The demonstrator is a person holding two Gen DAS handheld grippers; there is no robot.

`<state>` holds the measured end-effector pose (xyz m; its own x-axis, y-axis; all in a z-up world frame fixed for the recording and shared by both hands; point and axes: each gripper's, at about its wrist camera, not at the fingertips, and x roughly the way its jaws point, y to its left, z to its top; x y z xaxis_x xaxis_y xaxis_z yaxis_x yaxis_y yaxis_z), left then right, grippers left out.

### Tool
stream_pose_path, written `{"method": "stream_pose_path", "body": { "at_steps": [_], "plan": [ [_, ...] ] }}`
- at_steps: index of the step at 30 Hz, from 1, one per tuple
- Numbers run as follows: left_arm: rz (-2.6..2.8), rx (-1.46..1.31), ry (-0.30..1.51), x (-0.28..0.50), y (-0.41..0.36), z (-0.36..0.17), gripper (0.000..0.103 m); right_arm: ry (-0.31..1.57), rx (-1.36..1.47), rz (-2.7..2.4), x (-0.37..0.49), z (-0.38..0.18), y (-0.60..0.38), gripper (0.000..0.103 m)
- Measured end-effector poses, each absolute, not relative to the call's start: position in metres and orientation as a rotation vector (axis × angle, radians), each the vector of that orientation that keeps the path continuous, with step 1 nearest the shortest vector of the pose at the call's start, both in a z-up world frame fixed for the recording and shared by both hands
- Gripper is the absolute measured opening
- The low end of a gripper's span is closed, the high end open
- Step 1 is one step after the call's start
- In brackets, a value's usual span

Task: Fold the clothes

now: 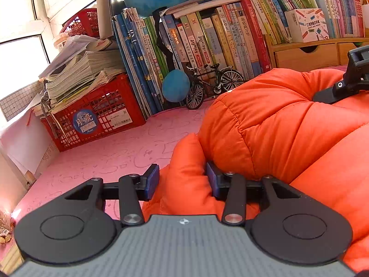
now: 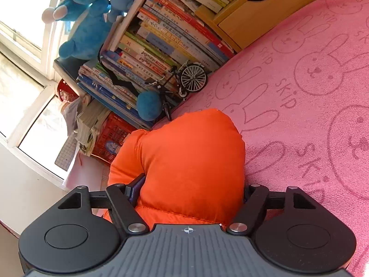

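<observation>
Left gripper [image 1: 182, 180]: clamps a near fold of the orange puffer jacket [image 1: 276, 127].
Right gripper [image 2: 191, 191]: grips the jacket's bulk, which bulges away toward the far books.

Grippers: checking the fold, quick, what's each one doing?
Left tool: shut on the orange jacket.
Right tool: shut on the orange jacket.

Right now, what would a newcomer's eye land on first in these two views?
The puffy bright orange quilted jacket dominates, bunched on the pink rabbit-print cloth, with a fold of it between the pads of the left gripper and another between those of the right gripper. Behind it, a small black model bicycle stands before a row of colourful upright books.
</observation>
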<state>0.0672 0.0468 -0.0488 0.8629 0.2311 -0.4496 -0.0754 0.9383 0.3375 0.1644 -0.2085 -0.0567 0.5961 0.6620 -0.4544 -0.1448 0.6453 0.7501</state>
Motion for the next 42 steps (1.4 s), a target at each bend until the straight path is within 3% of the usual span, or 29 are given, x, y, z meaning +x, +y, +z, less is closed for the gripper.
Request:
{"method": "stream_pose_path", "body": {
  "at_steps": [3,5,8,18,21,26,32,37,42],
  "plan": [
    [0.163,0.308,0.507,0.067,0.048,-0.048,0.043,0.784,0.571,0.451,0.159,-0.047,-0.198,0.068],
    [0.16,0.305,0.506,0.067,0.048,-0.048,0.043,0.703,0.313,0.373,0.148,-0.033,-0.179,0.073],
    [0.156,0.303,0.505,0.067,0.048,-0.048,0.044,0.605,0.051,0.29,0.132,-0.026,-0.156,0.073],
    [0.144,0.333,0.49,0.064,0.042,-0.05,0.045,0.347,-0.483,0.064,0.09,-0.025,-0.129,0.073],
    [0.134,0.306,0.496,0.065,0.047,-0.049,0.044,0.255,-0.486,-0.003,0.072,0.0,-0.133,0.066],
    [0.135,0.29,0.496,0.064,0.047,-0.048,0.044,0.203,-0.295,0.225,0.051,0.036,-0.124,0.067],
    [0.143,0.291,0.495,0.064,0.046,-0.048,0.045,0.321,-0.334,0.329,0.07,-0.004,-0.086,0.063],
    [0.135,0.277,0.498,0.065,0.047,-0.048,0.045,0.321,-0.345,0.244,0.081,-0.021,-0.11,0.074],
    [0.137,0.277,0.501,0.066,0.047,-0.048,0.045,0.36,-0.288,0.169,0.099,-0.034,-0.133,0.075]
  ]
}}
